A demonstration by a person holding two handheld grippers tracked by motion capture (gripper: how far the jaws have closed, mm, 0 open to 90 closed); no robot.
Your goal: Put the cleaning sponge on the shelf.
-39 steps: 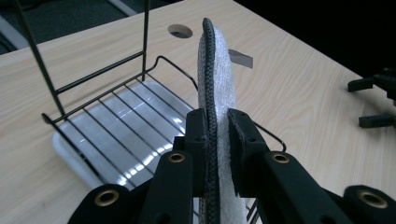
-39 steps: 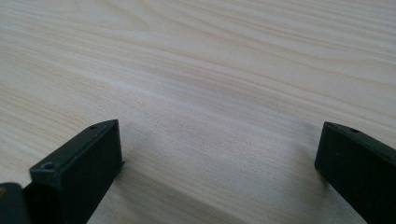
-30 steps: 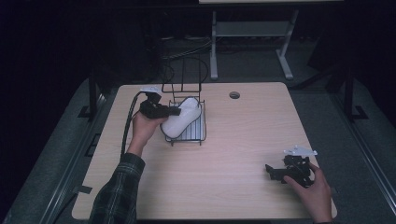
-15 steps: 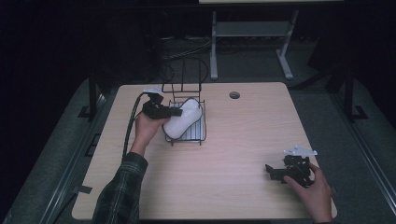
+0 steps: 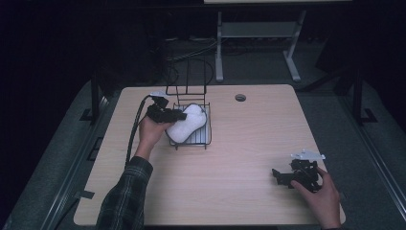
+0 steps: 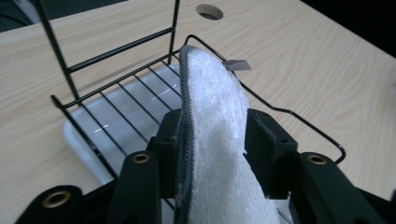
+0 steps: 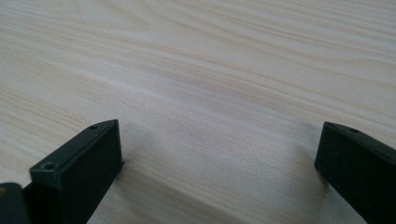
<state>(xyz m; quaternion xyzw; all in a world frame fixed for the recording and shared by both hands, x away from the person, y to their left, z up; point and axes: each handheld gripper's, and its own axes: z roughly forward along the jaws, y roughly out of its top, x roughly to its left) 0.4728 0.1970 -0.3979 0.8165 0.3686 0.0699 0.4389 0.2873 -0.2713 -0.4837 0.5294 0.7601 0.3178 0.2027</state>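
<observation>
The white fluffy cloth (image 6: 215,121), terry-piled with a dark stitched edge and a small tag, is pinched between my left tongs (image 5: 178,115) and droops over the near-left rim of the black wire basket (image 5: 203,139), lying a little lower and flatter in it than a moment ago. The basket is thin rod with a tall back frame and a pale glossy tray beneath. Well away from the basket, my right tongs (image 7: 219,163) rest spread wide on the pale wood-grain counter (image 5: 249,143), unmoved.

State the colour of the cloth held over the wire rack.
White, with a dark stitched edge; the cloth shows best in the left gripper view, over the wire rack.
</observation>
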